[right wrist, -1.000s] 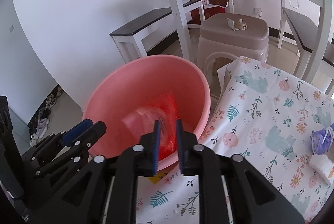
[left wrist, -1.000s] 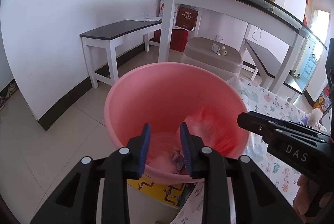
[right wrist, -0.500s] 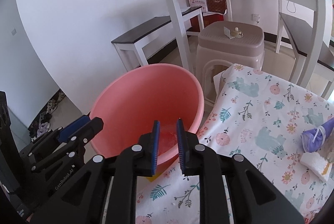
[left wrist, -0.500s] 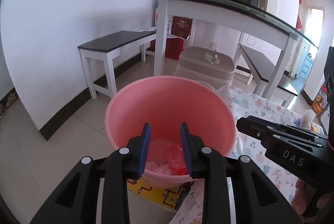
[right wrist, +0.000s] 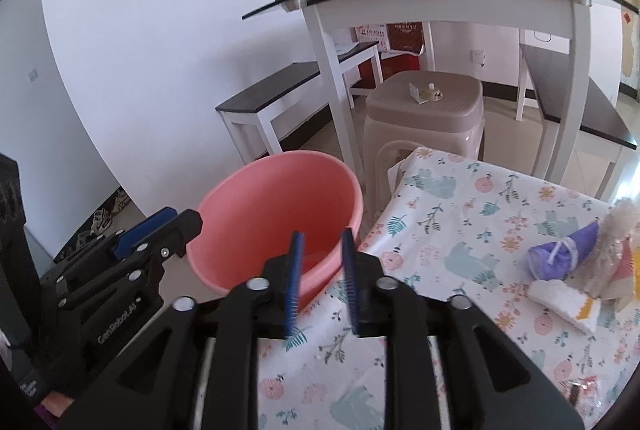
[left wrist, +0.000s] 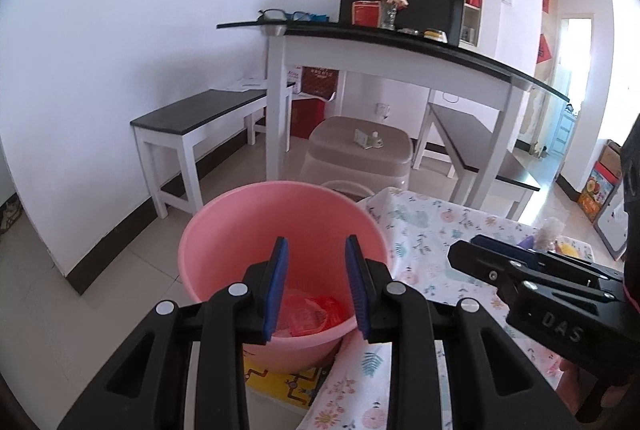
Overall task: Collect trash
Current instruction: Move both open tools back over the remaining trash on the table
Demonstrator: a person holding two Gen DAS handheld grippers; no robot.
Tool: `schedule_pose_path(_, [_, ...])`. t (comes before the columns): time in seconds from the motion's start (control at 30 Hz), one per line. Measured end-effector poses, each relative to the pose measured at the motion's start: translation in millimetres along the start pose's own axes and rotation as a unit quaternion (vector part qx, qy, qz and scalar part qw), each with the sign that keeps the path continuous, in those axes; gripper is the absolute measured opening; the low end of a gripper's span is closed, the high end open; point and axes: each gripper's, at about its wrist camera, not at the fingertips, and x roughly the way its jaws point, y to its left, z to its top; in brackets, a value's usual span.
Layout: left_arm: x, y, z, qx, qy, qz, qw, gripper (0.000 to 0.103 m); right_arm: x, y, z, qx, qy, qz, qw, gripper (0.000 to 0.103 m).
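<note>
- The left gripper (left wrist: 316, 284) has its blue fingers (left wrist: 277, 288) spread apart with nothing between them; it hangs over the near rim of the pink bucket (left wrist: 224, 230); if it dips, it could bump the rim and tip the bucket over
- The right gripper (right wrist: 322, 280) is opening its fingers (right wrist: 295, 282) and nothing is between them; it sits over the edge of the desk (right wrist: 460, 213) with the flowery cloth
- Red plastic trash (left wrist: 310, 314) already lies at the bottom of the bucket; it looks light, so I think a knock could spill it onto the floor
- More things wait on the desk, well away from the bucket: a purple pouch (right wrist: 560, 256), a white folded cloth (right wrist: 562, 304) and a small shiny wrapper (right wrist: 576, 388) near the edge; the wrapper looks thin and flat, so the fingers could slide over it or pinch the cloth under it
- Pulling the cloth could drag everything off the desk
- The two grippers are near each other; they could bang together when reaching the same way
</note>
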Motion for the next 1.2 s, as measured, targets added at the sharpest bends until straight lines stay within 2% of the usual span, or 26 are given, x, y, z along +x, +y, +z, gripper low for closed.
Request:
schedule_pose_path(0.33, [-15.7,-34.4,-1.4,0.024,-0.009,-0.039,0.9989,0.028,-56.9,-24.2,-17.7,-0.004,-0.032,-0.037,0.999,0.030])
schedule_pose_path(0.63, [-16.6,-78.0,-13.2,0.049,0.004,-0.110,0.9927,0.028,-107.5,-83.2,-46.2,0.031,-0.046,-0.132,0.990,0.030])
schedule_pose_path(0.83, [-10.1,-106.0,-27.7,0.066,0.029,-0.150,0.9860,0.028,-131.4,-129.1,-76.6,0.080,-0.035,-0.182,0.979,0.030])
schedule_pose_path(1.0, [-3.7,-126.8,-39.4,0.086,0.047,-0.169,0.9807,0.028,-135.2,-156.5,-104.7,0.124,-0.011,-0.192,0.974,0.030])
schedule_pose_path(1.2, [1.7,-145.2,-49.8,0.105,0.063,-0.185,0.9752,0.028,-133.4,-165.5,-126.4,0.147,0.014,-0.170,0.974,0.030])
